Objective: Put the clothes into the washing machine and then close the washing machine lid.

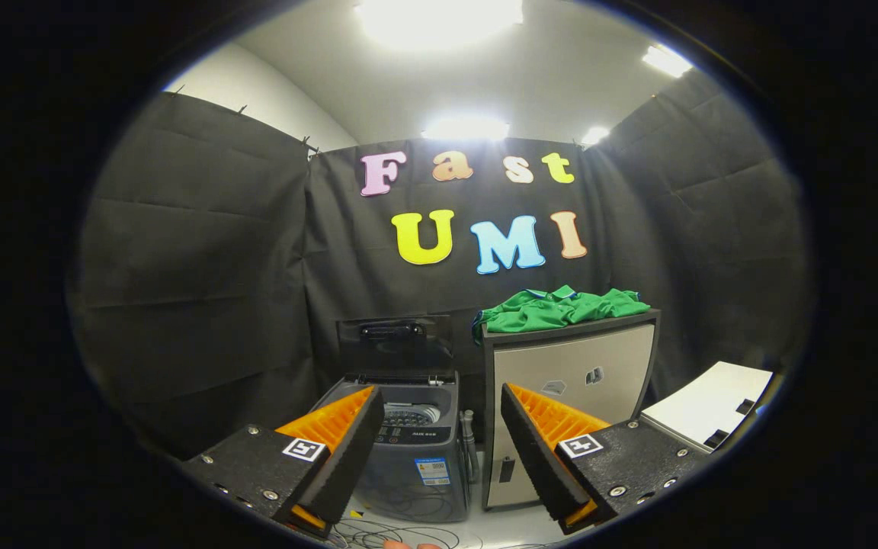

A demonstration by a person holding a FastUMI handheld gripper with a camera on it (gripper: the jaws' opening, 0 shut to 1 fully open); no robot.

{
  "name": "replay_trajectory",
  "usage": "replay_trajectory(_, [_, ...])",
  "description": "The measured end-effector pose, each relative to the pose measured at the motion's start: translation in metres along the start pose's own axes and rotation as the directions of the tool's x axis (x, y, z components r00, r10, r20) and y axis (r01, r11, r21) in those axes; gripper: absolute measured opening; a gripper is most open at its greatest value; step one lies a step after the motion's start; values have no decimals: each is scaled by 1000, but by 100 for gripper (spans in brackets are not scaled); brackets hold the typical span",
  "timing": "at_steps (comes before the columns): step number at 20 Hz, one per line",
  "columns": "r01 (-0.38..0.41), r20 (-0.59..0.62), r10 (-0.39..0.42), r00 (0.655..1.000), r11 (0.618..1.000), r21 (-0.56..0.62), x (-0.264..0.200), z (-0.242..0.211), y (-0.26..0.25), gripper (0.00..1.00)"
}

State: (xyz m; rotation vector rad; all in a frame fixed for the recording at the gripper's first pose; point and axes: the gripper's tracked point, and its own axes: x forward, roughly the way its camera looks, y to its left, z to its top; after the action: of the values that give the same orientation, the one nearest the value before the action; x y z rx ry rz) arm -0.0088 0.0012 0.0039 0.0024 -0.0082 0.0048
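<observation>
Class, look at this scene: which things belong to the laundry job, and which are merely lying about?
Job: green clothes on the cabinet; washer beyond the fingers, lid raised; gripper, open, holding nothing.

Lying about: cabinet beside the washer; white board; cables on the floor.

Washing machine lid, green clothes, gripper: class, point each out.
Washing machine lid (395,345), gripper view: raised panel's centre.
Green clothes (561,309), gripper view: middle of the heap.
Gripper (439,435), gripper view: open, midway between fingertips.
</observation>
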Motion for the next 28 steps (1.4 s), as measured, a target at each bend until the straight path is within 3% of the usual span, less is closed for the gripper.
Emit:
replay_trajectory(18, [0, -13, -1, 1000, 999, -40, 4, -3, 4, 95])
replay_trajectory(28, [29, -33, -31, 999, 997, -71, 33, 1, -5, 96])
